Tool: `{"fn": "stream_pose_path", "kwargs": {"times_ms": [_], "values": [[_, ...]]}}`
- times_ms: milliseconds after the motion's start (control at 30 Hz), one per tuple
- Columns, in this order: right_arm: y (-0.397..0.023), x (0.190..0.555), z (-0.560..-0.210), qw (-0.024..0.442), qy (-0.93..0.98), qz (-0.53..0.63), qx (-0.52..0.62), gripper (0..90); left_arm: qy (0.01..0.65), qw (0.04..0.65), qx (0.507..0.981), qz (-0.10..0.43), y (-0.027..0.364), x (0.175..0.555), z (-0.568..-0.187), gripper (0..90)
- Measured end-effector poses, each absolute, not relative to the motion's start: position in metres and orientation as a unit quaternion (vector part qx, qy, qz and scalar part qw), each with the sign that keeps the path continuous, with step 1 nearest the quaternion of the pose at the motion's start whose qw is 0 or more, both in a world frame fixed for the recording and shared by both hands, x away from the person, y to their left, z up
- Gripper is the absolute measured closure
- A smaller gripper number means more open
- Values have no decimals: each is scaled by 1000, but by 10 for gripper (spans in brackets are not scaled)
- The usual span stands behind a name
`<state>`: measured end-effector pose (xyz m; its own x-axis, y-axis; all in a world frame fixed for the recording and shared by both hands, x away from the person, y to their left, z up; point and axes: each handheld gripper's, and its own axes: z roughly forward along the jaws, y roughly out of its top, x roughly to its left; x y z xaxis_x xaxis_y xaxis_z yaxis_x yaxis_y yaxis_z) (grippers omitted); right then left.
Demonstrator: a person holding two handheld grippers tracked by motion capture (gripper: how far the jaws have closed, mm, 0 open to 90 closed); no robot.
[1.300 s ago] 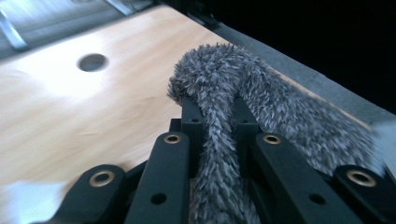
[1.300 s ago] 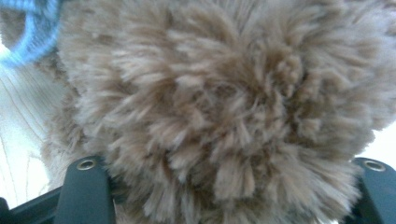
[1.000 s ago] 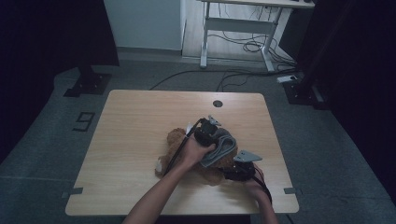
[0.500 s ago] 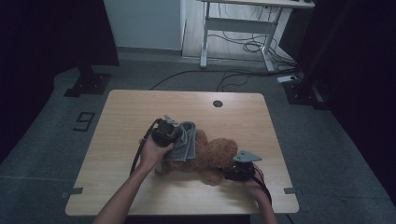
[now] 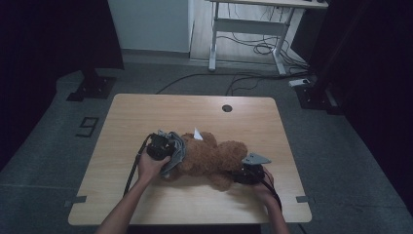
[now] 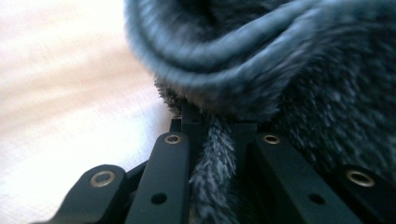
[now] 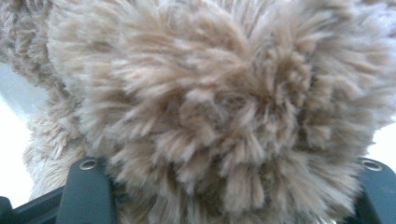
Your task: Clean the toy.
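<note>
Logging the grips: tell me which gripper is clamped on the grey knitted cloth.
The left gripper: grey knitted cloth pinched between its fingers; the right gripper holds the brown plush teddy bear.

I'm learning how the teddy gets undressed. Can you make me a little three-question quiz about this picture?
1. True or false: the left gripper jaws are shut on the grey fuzzy garment.
2. What do the right gripper jaws hold? A) a table leg B) the brown teddy bear C) a cable
3. On what does the bear lie?

Key:
1. True.
2. B, they pinch its fur near one end.
3. On the wooden table, on its side.
</note>
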<state>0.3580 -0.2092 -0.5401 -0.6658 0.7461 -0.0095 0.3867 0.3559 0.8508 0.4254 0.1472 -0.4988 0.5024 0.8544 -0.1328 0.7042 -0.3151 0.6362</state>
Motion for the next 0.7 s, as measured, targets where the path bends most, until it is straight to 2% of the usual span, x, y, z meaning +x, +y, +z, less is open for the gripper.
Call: {"fn": "stream_pose_path", "kwargs": {"times_ms": [167, 267, 367, 467, 533, 700], "values": [[-210, 369, -541, 210, 796, 445, 352, 326, 485, 380, 780, 109, 149, 437, -465, 804], [-211, 371, -541, 212, 796, 448, 347, 326, 476, 417, 770, 81, 135, 450, -444, 802], [-211, 372, -542, 213, 796, 449, 346, 324, 456, 397, 791, 95, 107, 460, -437, 799], [-211, 371, -542, 213, 795, 449, 347, 309, 437, 346, 822, 116, 76, 462, -453, 793], [-212, 371, -542, 211, 795, 449, 349, 280, 432, 340, 825, 132, 71, 460, -459, 795], [-213, 370, -542, 205, 791, 447, 363, 251, 430, 356, 819, 128, 80, 447, -464, 799]]}}
